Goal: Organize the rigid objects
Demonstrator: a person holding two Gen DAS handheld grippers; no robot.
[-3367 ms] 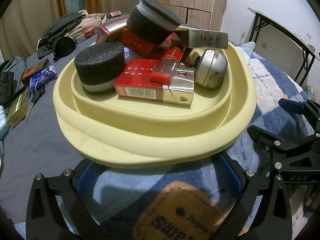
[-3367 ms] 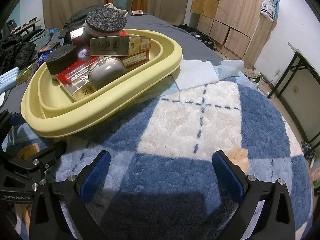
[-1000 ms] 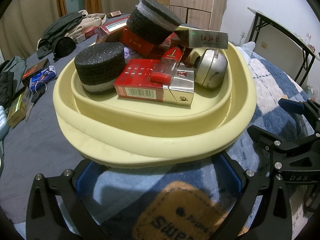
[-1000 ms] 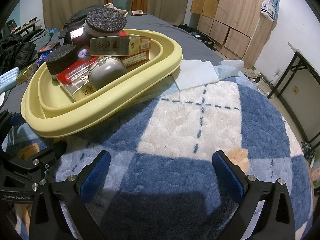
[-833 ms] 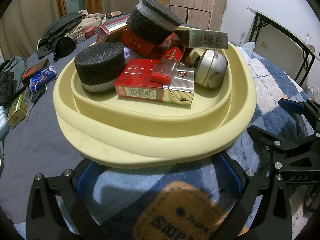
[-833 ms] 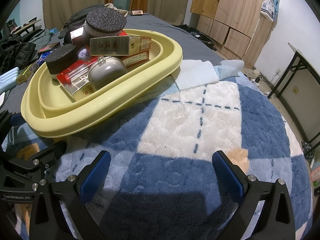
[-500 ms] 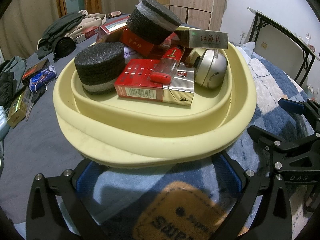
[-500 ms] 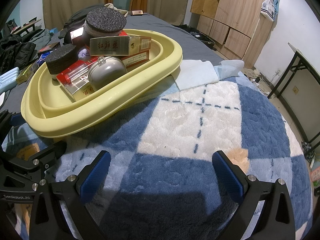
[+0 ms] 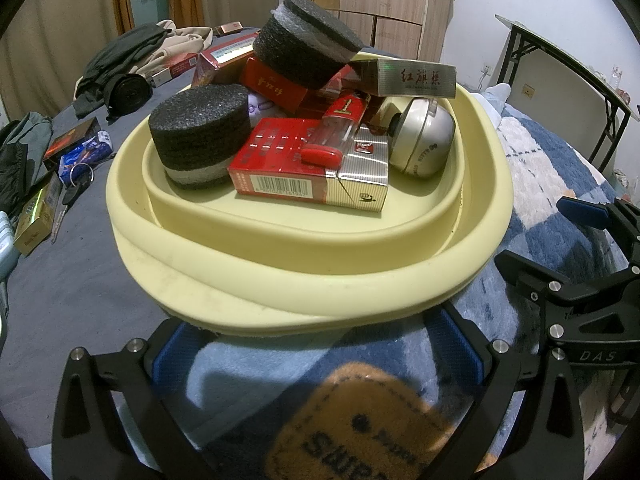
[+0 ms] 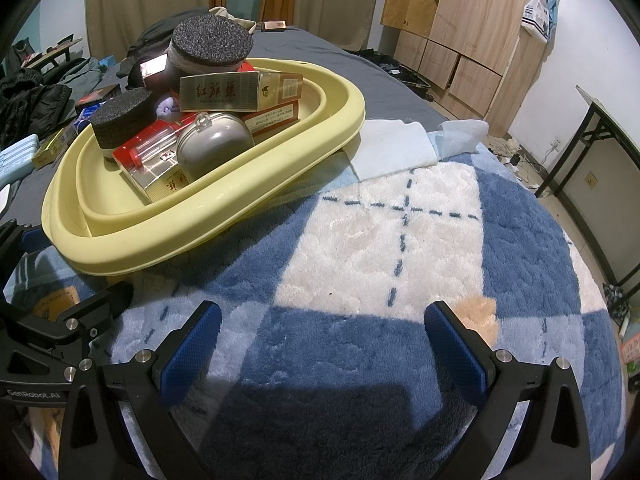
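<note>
Objects of the task lie piled in a pale yellow basin that stands on a blue and white fleece blanket on the bed. Inside the basin, a black foam disc stands at the left, and a red cigarette pack lies flat beside it. A red lighter rests on top of this pack. To the right of the pack a small silver round case leans against the basin wall. Behind them, a second foam disc sits tilted on top of more red boxes, and a silver carton with red characters lies across the pile.

The left gripper is wide open and holds nothing; its blue pads are just beside the near rim of the basin, above the blanket and its brown label. The right gripper is also wide open and empty, over the blanket, to the right of the basin. Some loose boxes and keys lie on the grey sheet at the left, well apart from the basin.
</note>
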